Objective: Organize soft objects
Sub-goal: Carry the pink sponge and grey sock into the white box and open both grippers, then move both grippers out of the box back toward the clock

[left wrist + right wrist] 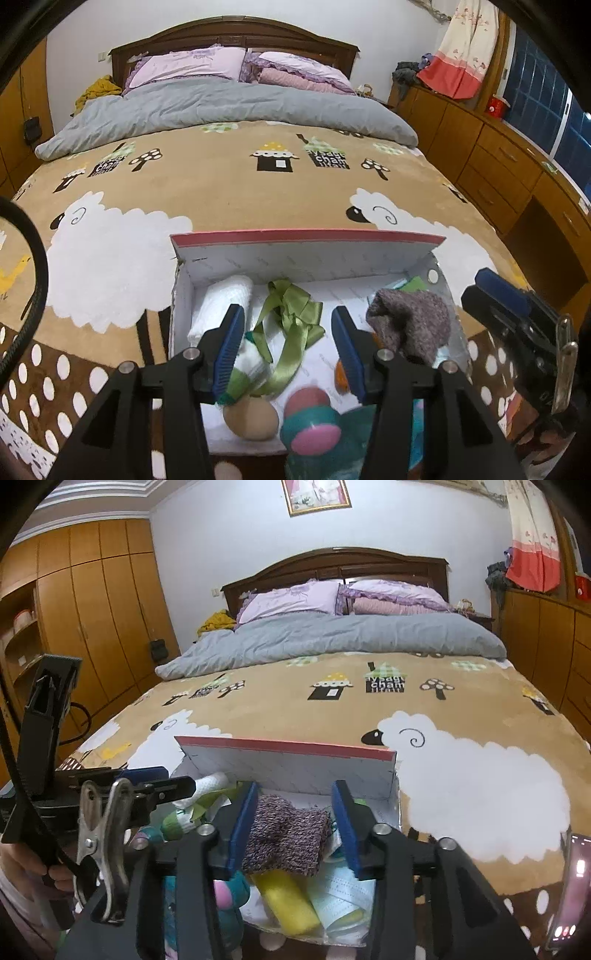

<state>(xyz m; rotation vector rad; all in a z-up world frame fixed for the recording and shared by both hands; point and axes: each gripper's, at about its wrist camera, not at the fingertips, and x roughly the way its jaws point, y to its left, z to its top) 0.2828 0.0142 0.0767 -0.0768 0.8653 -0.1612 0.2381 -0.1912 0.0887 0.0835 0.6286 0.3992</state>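
We see the purple knitted sock [286, 836] lying in the white box [288, 771] on the bed [480, 775], its long axis running crosswise between the right gripper [293, 827] pads, untouched. Our left gripper [288, 349] stands parted above the green ribbon [291, 325].

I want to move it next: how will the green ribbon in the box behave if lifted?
The green ribbon looks thin and satiny, so probably floppy and slippery. Its loose loops lie tangled, so they would likely trail and snag the white roll.
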